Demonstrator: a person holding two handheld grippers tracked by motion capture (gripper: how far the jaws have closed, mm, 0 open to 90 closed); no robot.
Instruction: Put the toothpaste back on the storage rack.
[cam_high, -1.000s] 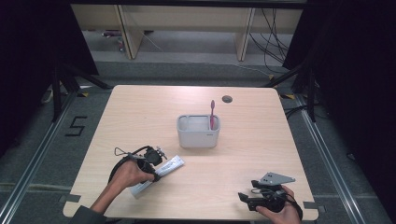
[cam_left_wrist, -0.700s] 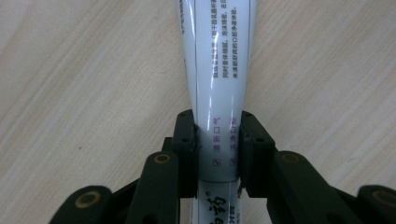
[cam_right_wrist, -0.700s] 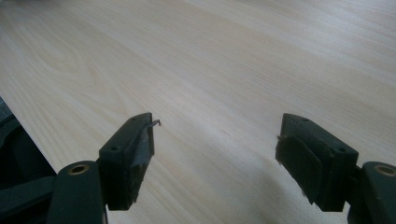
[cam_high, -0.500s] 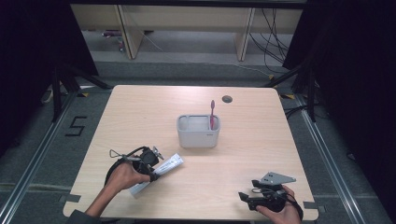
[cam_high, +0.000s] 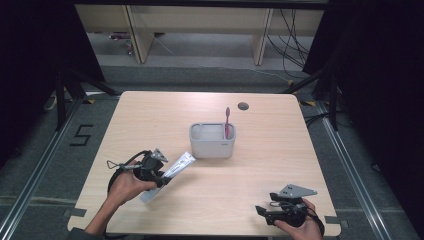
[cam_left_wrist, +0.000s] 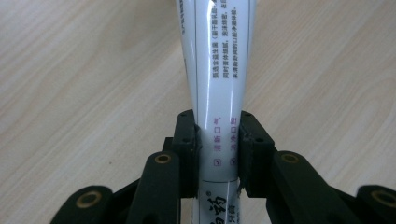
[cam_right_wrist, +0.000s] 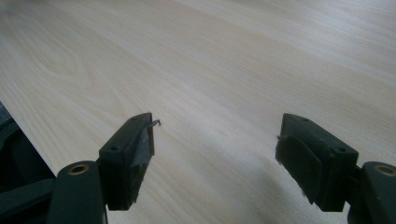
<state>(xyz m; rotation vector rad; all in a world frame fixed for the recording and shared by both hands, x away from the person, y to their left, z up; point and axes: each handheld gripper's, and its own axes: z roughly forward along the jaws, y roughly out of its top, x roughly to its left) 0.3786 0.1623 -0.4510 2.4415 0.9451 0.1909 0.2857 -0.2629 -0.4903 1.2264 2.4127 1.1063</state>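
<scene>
A: Left gripper (cam_high: 161, 176) had the tube (cam_high: 170, 168) pinched, lower left of the high view, just short of the holder (cam_high: 212, 141) at centre.

B: Where on the tube did it bite?

A: In the left gripper view the jaws pressed either side of the tube (cam_left_wrist: 219, 93) near one end, with most of it running up and out of the frame's top over the worktop (cam_left_wrist: 70, 70). Holding it by the end probably left the long part free to steer.

B: Toward the holder, you'd guess?

A: My read, yes. A brush (cam_high: 227, 121) stood upright in its right compartment; the left one looked free.

B: And the other hand?

A: Right gripper (cam_high: 265, 212) sat at the lower right, well apart from everything. Its own view showed the jaws spread wide over bare worktop (cam_right_wrist: 233, 56), nothing between them. Likely parked clear, out of the way.
</scene>
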